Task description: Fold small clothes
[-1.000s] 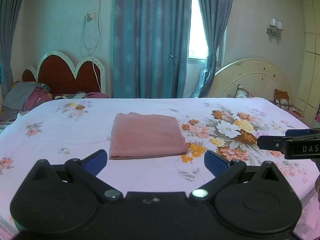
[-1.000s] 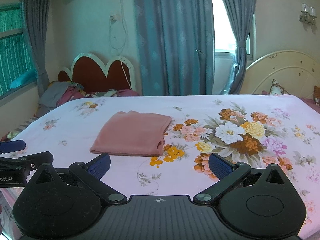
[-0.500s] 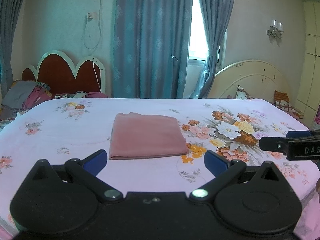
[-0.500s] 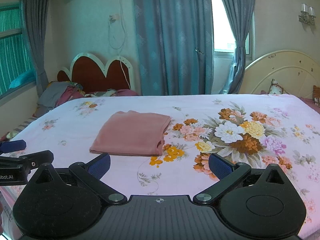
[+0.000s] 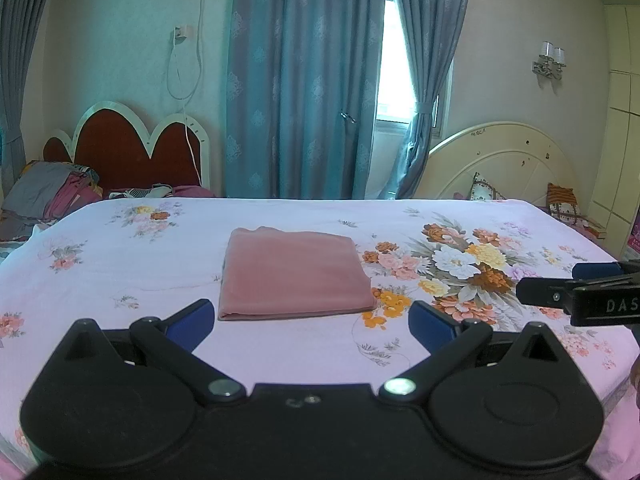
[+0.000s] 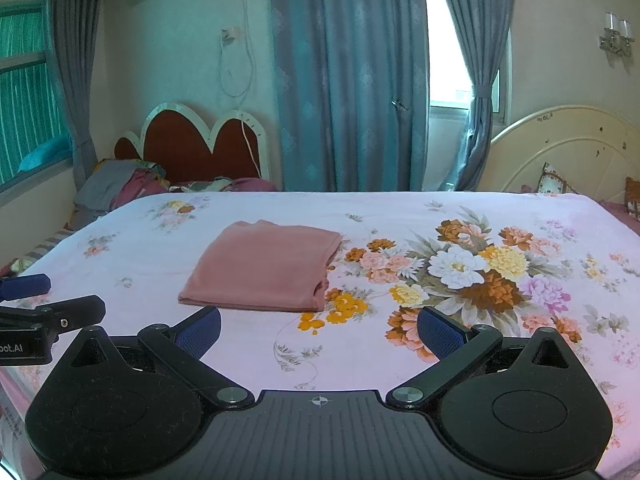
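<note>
A pink cloth (image 5: pixel 294 274) lies folded into a neat rectangle on the floral bedsheet (image 5: pixel 120 264); the right wrist view shows the pink cloth (image 6: pixel 264 266) left of centre. My left gripper (image 5: pixel 310 320) hovers open near the bed's front edge, just short of the cloth, nothing between its blue pads. My right gripper (image 6: pixel 318 328) is open too, empty, in front of the cloth and to its right. Each gripper's finger shows at the side of the other's view.
A floral sheet (image 6: pixel 460 268) covers the whole bed. Behind it stand a red headboard (image 5: pixel 132 148), a pile of clothes (image 5: pixel 48 196), blue curtains (image 5: pixel 304 80) and a cream headboard (image 5: pixel 504 164) with cushions.
Both grippers have barely shifted; the cloth lies as before and both stay open.
</note>
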`<state>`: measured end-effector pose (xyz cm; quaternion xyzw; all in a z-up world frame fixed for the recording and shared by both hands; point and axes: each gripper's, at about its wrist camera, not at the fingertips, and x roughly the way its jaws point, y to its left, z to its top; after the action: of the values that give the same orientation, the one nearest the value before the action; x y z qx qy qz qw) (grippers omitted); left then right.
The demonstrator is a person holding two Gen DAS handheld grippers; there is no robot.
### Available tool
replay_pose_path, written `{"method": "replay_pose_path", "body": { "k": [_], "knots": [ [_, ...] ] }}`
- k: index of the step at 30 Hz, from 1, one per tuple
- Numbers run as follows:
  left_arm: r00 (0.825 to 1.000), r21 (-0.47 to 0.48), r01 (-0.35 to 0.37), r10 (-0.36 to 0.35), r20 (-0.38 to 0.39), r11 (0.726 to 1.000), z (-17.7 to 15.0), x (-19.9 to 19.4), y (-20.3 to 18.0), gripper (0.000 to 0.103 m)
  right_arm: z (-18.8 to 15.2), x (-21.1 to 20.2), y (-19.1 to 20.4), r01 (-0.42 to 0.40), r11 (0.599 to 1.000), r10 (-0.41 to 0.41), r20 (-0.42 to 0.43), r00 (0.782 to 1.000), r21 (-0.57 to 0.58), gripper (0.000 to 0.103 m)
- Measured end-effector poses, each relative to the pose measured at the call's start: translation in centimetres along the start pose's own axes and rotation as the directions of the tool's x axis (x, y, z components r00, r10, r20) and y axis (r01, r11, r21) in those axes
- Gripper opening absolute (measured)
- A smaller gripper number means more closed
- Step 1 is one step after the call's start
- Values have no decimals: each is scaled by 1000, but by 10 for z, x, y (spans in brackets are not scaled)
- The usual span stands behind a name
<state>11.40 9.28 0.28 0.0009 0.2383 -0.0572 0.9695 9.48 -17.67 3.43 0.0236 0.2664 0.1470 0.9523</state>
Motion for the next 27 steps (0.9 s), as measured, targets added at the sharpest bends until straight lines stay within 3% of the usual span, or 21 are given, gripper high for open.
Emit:
{"method": "replay_pose_path", "body": {
  "k": [27],
  "knots": [
    [1000, 19, 7, -7, 13, 1000, 4, 0, 10, 102, 1, 4, -3, -3, 1000, 3, 0, 1000, -20, 103]
  ]
}}
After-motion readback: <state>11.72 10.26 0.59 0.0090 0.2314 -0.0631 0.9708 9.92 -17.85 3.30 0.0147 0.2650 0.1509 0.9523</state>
